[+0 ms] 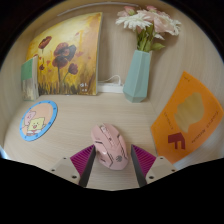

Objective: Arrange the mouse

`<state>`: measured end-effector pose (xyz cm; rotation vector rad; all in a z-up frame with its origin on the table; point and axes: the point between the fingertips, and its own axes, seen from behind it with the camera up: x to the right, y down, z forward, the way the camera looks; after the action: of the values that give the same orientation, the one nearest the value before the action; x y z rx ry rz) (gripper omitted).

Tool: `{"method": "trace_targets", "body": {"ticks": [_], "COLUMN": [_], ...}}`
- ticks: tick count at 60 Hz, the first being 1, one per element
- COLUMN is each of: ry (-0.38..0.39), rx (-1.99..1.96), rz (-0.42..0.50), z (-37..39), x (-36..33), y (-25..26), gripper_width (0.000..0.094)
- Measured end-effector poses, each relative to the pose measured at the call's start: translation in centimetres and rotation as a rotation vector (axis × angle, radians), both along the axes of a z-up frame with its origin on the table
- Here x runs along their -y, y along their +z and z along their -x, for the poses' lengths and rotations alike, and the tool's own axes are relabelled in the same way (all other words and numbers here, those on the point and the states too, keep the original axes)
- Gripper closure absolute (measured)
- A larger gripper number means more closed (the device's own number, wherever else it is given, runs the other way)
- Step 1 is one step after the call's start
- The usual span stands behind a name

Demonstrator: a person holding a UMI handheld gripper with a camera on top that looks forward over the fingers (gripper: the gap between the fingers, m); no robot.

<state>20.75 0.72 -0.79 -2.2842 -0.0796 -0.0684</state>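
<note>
The claw (112, 166) has its fingers spread wide, and the pink mouse (110, 145) sits between the magenta pads (78, 162) on the pale table (75, 125); whether they press it cannot be told. At 2 o'clock lies an orange card (186, 128) bearing a dark red mark, unreadable. At 10 o'clock sits a round blue coaster (39, 119) with a cartoon figure. At 12 to 1 o'clock a pale blue vase (137, 76) holds pink and white flowers (148, 22). At 11 o'clock a flower painting (66, 55) leans against the wall.

**A home desk corner**

We see a homely desk setting: a pale tabletop (60, 145) against a wall, a flower painting (68, 55) leaning there, a light-blue vase (137, 76) of flowers (148, 24), and a round cartoon coaster (38, 120).
</note>
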Motion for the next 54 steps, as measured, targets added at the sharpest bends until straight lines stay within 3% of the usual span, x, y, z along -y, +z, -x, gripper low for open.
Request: {"method": "trace_targets", "body": {"ticks": [16,21,31,39,45,54], "ry": [-0.020,-0.028,-0.068,-0.112,-0.140,-0.146], "rx": [-0.055,-0.071,-0.062,-0.042,-0.053,-0.037], "rz": [0.019,0.023,0.039,0.112,0.079,-0.089], "z": [-0.2,0.1,-0.2,-0.3,1.0,5.1], "x": [-3.7,-4.1,-4.2,-3.6,-4.5,-7.6], "y": [-0.2,-0.3,-0.4,-0.1,4.6,16.0], "gripper_width": [0.0272,0.0397,0.0452,0.0543,0.0544,0.0543]}}
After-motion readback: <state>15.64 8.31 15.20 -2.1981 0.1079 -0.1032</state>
